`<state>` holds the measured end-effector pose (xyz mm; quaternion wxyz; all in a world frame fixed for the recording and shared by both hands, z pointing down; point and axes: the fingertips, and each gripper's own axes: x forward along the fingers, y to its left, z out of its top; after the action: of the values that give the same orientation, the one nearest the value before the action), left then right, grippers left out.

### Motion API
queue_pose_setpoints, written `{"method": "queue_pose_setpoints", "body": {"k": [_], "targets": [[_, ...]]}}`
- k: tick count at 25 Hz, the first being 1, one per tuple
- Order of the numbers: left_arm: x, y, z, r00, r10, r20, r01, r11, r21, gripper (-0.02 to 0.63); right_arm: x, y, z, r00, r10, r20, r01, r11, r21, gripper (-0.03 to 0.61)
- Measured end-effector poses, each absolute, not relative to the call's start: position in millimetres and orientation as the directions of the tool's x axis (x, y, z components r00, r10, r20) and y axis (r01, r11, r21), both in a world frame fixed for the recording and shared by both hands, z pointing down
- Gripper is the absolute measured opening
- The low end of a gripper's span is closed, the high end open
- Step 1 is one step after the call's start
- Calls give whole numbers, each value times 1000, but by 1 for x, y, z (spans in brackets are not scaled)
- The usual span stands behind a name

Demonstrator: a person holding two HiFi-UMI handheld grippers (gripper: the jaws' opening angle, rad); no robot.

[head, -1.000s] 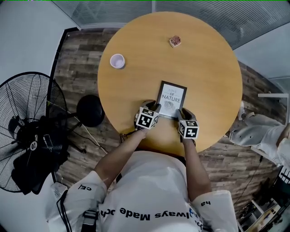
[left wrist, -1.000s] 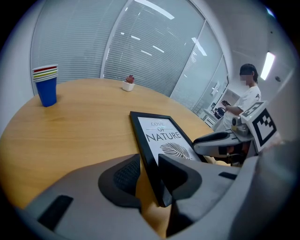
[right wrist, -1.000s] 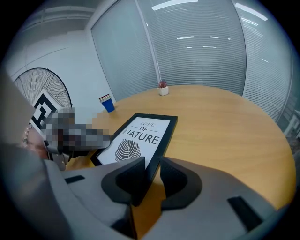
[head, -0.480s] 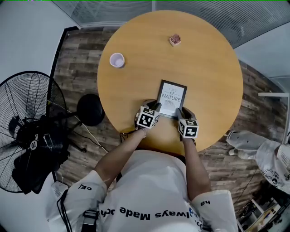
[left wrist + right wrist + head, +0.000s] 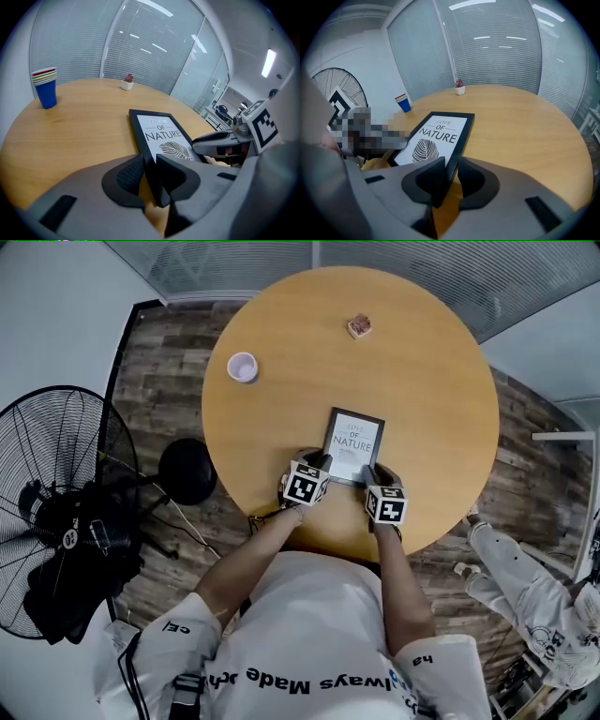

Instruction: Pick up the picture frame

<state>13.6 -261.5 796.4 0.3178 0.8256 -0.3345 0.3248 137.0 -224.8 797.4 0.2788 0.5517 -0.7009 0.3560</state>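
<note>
Now: black rectangular picture frame (image 5: pixel 353 445) with a white print reading "OF NATURE" over a leaf motif lies on the round light-wood table (image 5: pixel 422 381), in the lower centre of the head view, close to the table's near edge.

Left gripper (image 5: pixel 321 461): in its own view (image 5: pixel 150 174) the two dark jaws stand narrowly apart with the frame's (image 5: pixel 161 136) near left edge clamped between them.

Right gripper (image 5: pixel 373 471): in its own view (image 5: pixel 450 176) the jaws pinch the near right edge of the frame (image 5: pixel 436 136) in the same way. Both claws are therefore closed on the frame, one at each near corner.

Whether the near edge is off the tabletop cannot be told; the far edge looks to rest on the wood.

Other items on the table: stack of cups, blue outermost (image 5: pixel 45 86), at upper left of the head view (image 5: pixel 243 366); small potted plant in a white pot (image 5: pixel 359 326) at upper centre (image 5: pixel 460 87). Both are well apart from the frame.

Black floor fan (image 5: pixel 56 512) at left edge, off the table.
</note>
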Motion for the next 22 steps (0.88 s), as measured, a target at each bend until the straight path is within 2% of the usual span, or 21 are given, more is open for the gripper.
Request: {"method": "queue_pose_setpoints", "body": {"k": [22], "targets": [[21, -246, 730, 586, -417, 694, -745, -616, 258, 100, 144, -205, 733, -188, -666, 722, -982, 102, -161, 101]]}}
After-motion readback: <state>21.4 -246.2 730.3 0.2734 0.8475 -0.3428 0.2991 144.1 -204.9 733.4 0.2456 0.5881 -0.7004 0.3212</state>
